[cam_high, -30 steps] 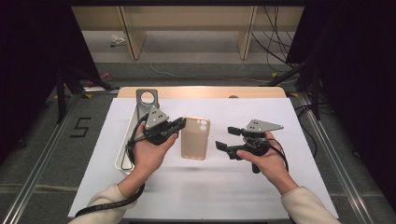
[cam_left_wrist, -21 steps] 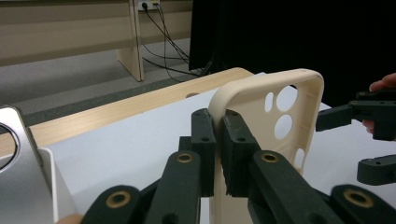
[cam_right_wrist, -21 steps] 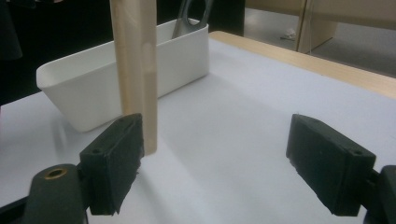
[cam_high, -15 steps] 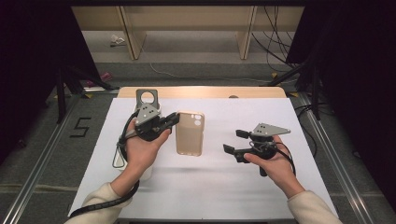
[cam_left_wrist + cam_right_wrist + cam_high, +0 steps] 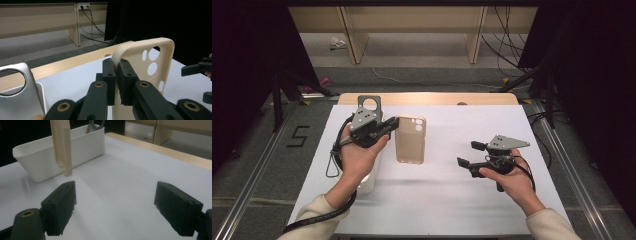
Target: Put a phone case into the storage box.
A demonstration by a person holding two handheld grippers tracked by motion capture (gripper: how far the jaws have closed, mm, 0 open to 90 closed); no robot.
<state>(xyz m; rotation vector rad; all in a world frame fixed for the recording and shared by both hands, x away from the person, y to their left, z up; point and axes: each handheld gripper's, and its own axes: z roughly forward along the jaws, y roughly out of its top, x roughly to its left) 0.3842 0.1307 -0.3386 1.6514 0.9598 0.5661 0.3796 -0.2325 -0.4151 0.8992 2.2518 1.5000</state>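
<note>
1. Since a second ago the left gripper (image 5: 388, 126) has carried the beige phone case (image 5: 410, 140) toward the upper middle of the high view, clear of the sheet, its jaws clamped on the case's rim (the left gripper view shows the pinch at a corner).
2. The right gripper (image 5: 469, 155) has dropped back to the lower right, jaws wide apart and empty; the handover looks done.
3. A white tray (image 5: 60, 150) sits behind.
4. The table (image 5: 432, 195) wears a white cover; beyond it are grey floor, cables and wooden benches.
</note>
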